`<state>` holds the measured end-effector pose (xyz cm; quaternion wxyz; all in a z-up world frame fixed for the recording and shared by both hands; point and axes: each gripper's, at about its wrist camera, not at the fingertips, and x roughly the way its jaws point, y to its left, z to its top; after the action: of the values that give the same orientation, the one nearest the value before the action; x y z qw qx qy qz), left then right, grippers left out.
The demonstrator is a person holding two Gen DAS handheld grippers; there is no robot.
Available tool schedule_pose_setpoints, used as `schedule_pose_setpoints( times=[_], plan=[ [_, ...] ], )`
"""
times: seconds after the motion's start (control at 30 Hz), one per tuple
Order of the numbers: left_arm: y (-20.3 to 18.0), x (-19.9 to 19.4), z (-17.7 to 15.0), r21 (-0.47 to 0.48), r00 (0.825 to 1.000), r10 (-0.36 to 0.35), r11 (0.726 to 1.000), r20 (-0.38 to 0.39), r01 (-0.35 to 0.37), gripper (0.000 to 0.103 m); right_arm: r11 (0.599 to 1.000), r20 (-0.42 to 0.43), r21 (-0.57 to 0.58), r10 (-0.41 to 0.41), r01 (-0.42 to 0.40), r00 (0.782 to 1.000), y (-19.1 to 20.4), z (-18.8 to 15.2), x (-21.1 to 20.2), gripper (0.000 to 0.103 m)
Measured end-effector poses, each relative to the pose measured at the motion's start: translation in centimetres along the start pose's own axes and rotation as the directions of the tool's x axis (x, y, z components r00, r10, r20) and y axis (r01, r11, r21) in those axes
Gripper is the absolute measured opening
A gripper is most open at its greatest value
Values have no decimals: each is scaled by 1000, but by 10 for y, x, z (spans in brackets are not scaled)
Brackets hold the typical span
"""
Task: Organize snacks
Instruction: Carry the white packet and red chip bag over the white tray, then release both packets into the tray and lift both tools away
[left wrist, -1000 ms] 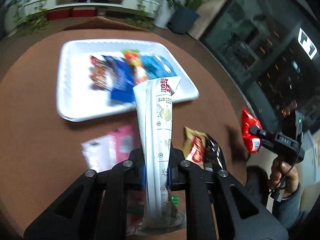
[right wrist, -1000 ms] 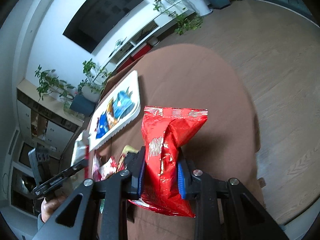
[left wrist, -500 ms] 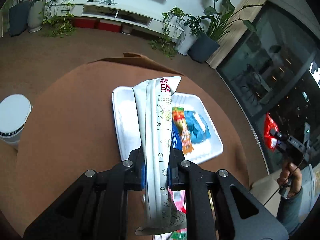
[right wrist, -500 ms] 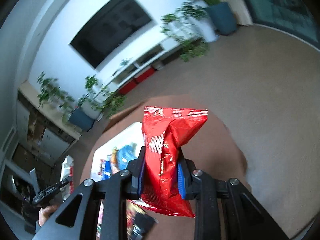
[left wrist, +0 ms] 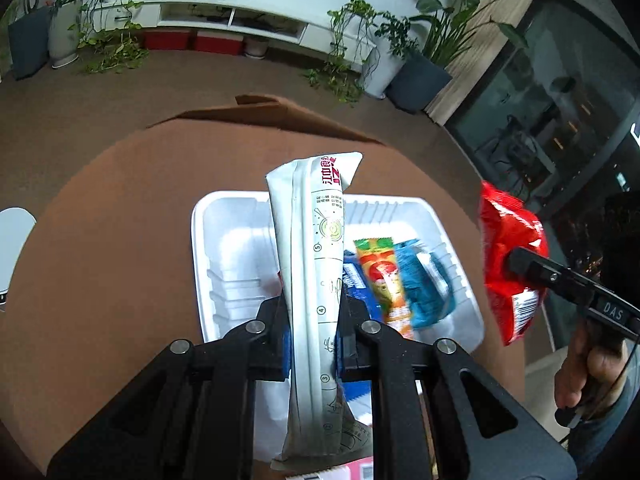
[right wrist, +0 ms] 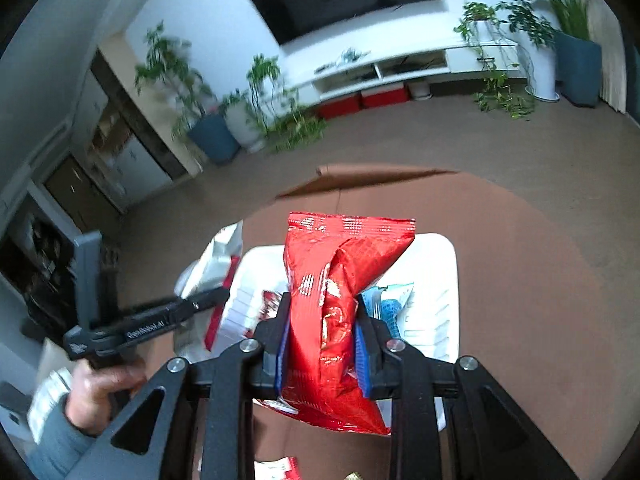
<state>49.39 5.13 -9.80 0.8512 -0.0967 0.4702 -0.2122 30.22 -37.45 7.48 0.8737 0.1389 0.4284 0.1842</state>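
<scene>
My left gripper (left wrist: 312, 340) is shut on a long white snack packet (left wrist: 316, 280) and holds it upright above the white tray (left wrist: 224, 248). The tray holds a blue packet (left wrist: 424, 280), an orange-green packet (left wrist: 382, 276) and a dark blue one (left wrist: 356, 280). My right gripper (right wrist: 322, 344) is shut on a red snack bag (right wrist: 332, 304) above the tray's near side (right wrist: 436, 292). The red bag also shows at the right of the left wrist view (left wrist: 508, 256), and the white packet at the left of the right wrist view (right wrist: 218, 264).
The tray sits on a round brown table (left wrist: 112, 240). A pink packet (left wrist: 356, 470) and a red-white packet (right wrist: 280, 470) lie on the table near me. A white stool (left wrist: 12, 240) stands left of the table. Plants and a TV shelf line the far wall.
Both grippers have swung over the tray with their snacks still held. The right gripper has turned left and come in close to the tray.
</scene>
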Motion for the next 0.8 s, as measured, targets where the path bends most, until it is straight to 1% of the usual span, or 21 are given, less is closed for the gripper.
schedule_pose_setpoints(
  times=[0.13, 0.33, 0.47, 0.57, 0.67, 0.8],
  plan=[
    [4, 25, -2, 0, 1000, 16, 1000, -17, -16, 13, 998, -45, -33, -55, 54, 997, -2, -4, 27, 28],
    [4, 50, -2, 10, 999, 39, 999, -34, -39, 13, 994, -86, -54, -101, 97, 991, -5, -4, 56, 28],
    [6, 64, -3, 10, 998, 55, 998, -39, -55, 13, 993, -94, -57, -107, 102, 990, -9, -9, 63, 28],
    [8, 71, -4, 13, 997, 69, 998, -46, -69, 13, 989, -95, -84, -126, 118, 987, -6, -11, 66, 28],
    [10, 76, -7, 4, 995, 79, 997, -56, -79, 13, 989, -98, -85, -128, 120, 987, -5, -13, 69, 29],
    [10, 82, -7, 6, 995, 84, 996, -50, -84, 14, 989, -95, -85, -128, 120, 987, -4, -16, 71, 30]
  ],
)
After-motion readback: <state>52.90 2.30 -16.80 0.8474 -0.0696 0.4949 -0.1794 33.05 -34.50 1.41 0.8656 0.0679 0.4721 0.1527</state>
